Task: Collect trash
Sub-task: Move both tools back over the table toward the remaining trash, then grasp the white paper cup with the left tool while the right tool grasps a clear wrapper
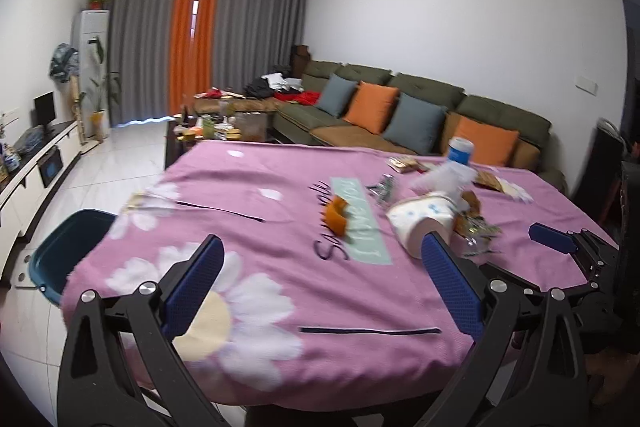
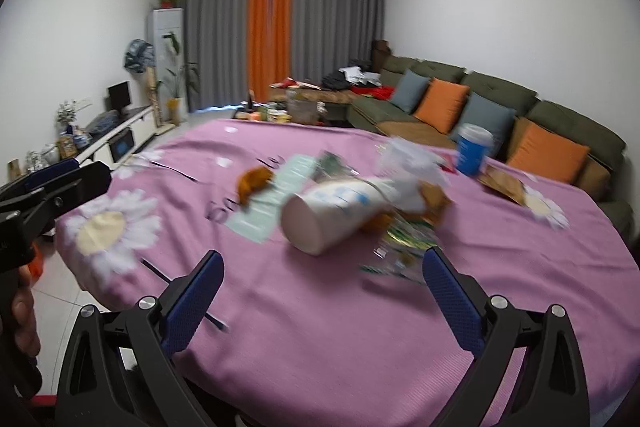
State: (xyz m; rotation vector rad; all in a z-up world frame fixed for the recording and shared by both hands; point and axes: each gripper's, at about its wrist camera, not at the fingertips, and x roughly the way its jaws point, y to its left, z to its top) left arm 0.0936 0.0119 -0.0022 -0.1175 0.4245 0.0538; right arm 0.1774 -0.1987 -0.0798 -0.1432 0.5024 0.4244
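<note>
Left gripper (image 1: 320,287): nearest the camera, fingers spread wide and holding nothing, poised over the near edge of the table.
Right gripper (image 2: 320,291): likewise spread wide and empty, over the near part of the pink flowered tablecloth (image 2: 320,339); in the left view it shows at the right edge, also apart.
Bin: a teal bin (image 1: 60,255) sits low beside the table's left edge, seen in the left view only.
Trash, mid-table: a tipped paper cup (image 2: 336,215), white with blue print, lies on its side with its base toward the right gripper; foil wrappers (image 2: 404,247) lie just beside it, and an orange peel (image 2: 252,183) lies to its left.
Trash, farther: crumpled clear plastic (image 2: 408,159) behind the cup, an upright blue cup (image 2: 472,149) and a brown paper wrapper (image 2: 504,185) near the far right.
Beyond: green sofa (image 2: 500,107) with orange and grey cushions, then grey curtains.
Step in hand: judged as the approach, nothing yet picked up; both views are blurred.
Next move: likely the right gripper advances to straddle the tipped paper cup, closes gently so it does not crush or roll, then carries it toward the teal bin.
</note>
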